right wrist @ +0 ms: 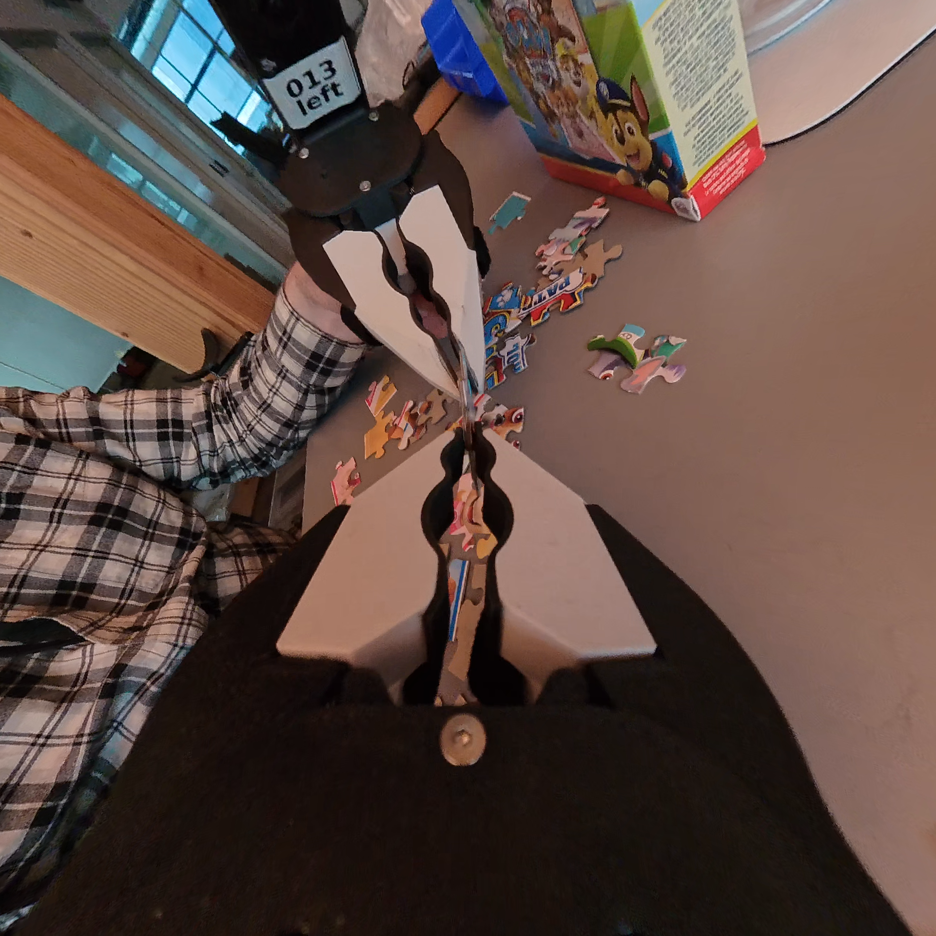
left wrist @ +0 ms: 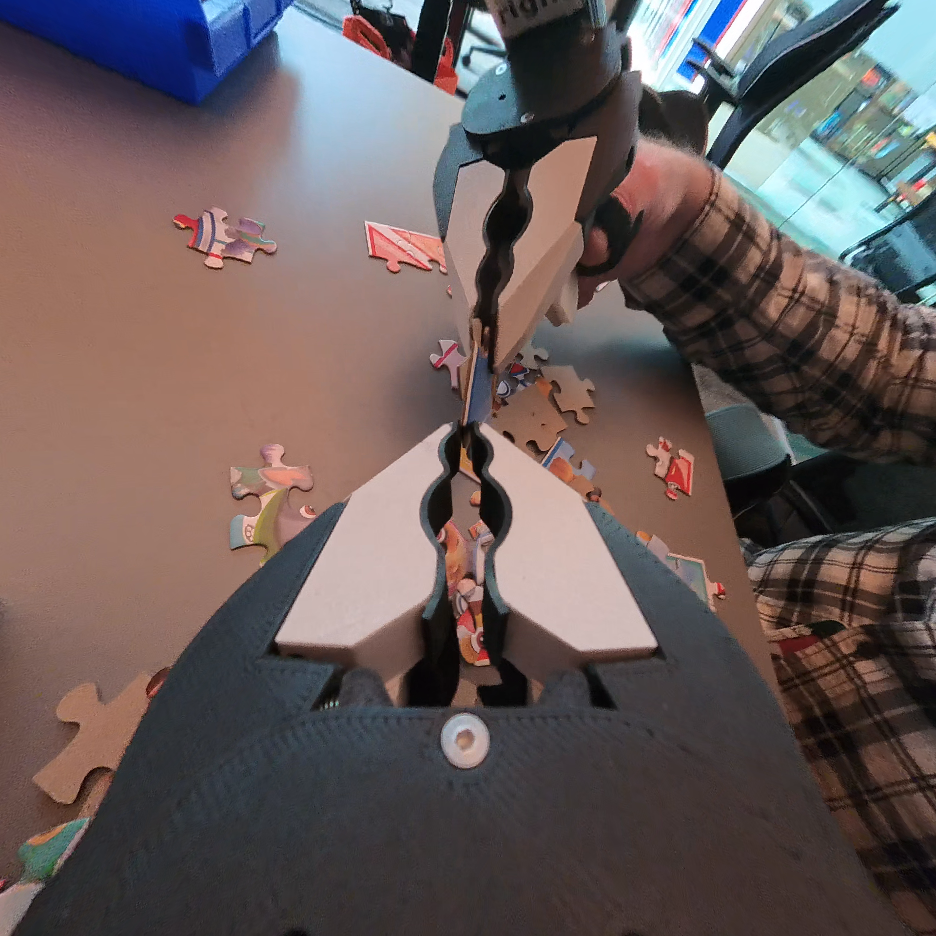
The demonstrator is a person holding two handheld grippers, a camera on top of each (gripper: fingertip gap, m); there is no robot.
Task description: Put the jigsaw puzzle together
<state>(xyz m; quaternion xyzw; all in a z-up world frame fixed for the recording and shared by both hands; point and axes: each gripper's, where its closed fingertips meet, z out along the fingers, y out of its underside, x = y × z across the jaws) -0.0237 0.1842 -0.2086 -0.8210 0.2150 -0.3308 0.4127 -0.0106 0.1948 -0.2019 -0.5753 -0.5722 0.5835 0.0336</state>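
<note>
A broad grey-brown matte tabletop fills both views. At its far side stands a tall colourful cardboard puzzle box with cartoon dogs printed on it, and beside that a blue plastic bin. Black office chairs sit past the table edge, and a pale wooden bench lies beyond the other side.

A person's arms in black-and-white plaid sleeves reach in from the near edge.

The two black-and-white tongs meet tip to tip above the middle of the table. The left gripper and the right gripper are both narrowed onto one colourful cardboard jigsaw piece, held upright on its edge between them, clear of the table.

Directly below lies a heap of loose jigsaw pieces, some face down showing plain brown card. The grippers hide much of this heap. Other single pieces lie scattered well apart across the table.
</note>
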